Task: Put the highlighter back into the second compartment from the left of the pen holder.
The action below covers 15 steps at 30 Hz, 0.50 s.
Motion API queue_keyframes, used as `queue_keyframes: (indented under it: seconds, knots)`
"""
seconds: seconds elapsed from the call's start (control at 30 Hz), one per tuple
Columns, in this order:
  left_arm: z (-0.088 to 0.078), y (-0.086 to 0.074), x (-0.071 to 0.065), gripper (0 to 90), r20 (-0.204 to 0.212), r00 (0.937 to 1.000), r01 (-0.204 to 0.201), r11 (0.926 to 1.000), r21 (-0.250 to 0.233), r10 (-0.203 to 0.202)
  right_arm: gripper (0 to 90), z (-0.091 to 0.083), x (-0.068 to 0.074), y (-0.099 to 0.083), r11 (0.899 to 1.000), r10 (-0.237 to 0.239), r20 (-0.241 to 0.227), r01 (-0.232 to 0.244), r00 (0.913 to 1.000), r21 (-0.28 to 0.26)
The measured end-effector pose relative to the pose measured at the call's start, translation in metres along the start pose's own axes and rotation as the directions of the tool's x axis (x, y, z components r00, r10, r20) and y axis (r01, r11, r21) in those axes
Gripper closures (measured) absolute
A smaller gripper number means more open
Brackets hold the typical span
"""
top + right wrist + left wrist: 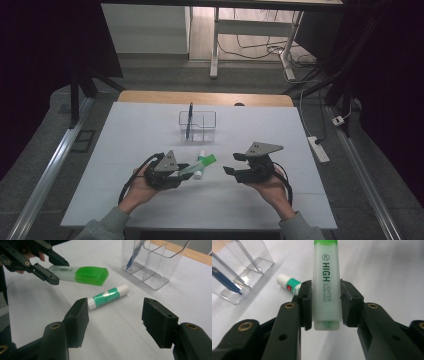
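A white table (150,200) runs from the person's edge to a wooden strip at its far side. On it, toward twelve o'clock from the hands, stands a clear plastic organizer (198,125) with divided compartments; a blue pen (189,120) leans upright in its left compartment.

The left gripper (186,170), held in the person's left hand (140,187), is clamped on a green highlighter (200,164). The highlighter's pale body is pinched between the two pads near its tail end, and its green cap points away toward one o'clock in the high view. The right gripper (232,163), held in the right hand (270,187), sits at three o'clock from the left one, well apart, with its jaws spread wide and nothing between them.

A glue stick (200,165) with a green and white label lies flat on the table between the two grippers, just below the highlighter's cap.

The left gripper view reads the print "HIGH LIGHTER" along the highlighter (327,290) body, which the high view is too small to show, and puts the glue stick (289,285) at ten o'clock of the clamp, partly hidden behind the left pad. The right gripper view shows the highlighter (80,273) lifted clear of the table, hanging above the glue stick (108,296), which lies at twelve o'clock ahead of the open right jaws, nearer the left pad. The organizer (152,265) stands at one o'clock there.
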State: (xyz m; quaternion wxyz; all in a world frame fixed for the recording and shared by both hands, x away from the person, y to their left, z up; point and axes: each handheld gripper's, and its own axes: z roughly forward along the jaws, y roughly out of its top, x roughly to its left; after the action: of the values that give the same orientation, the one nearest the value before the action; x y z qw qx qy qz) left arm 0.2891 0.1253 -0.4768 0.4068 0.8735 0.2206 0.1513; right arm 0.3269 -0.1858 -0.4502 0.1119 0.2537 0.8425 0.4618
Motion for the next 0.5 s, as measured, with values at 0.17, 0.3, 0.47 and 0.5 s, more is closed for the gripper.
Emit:
queue_keyframes:
  seconds: [0.17,0.3,0.47,0.5]
  knots:
    - [0.000,0.000,-0.001,65.1,-0.013,0.9999,0.008,0.9997,-0.023,-0.009,37.5,0.000,-0.001,-0.002,0.998,0.046,-0.016,-0.047,0.9988,-0.040]
    - [0.001,0.000,-0.003,65.1,-0.017,0.9998,0.004,0.9992,-0.040,-0.004,36.1,0.004,0.001,-0.002,0.997,0.066,-0.033,-0.067,0.9973,-0.045]
    - [0.003,0.001,-0.006,65.1,-0.017,0.9998,-0.006,0.9988,-0.049,0.005,34.8,0.010,0.004,-0.004,0.997,0.069,-0.037,-0.070,0.9969,-0.039]
    - [0.004,0.002,-0.007,65.1,-0.015,0.9999,-0.008,0.9987,-0.050,0.008,34.8,0.010,0.004,-0.004,0.996,0.072,-0.041,-0.074,0.9966,-0.040]
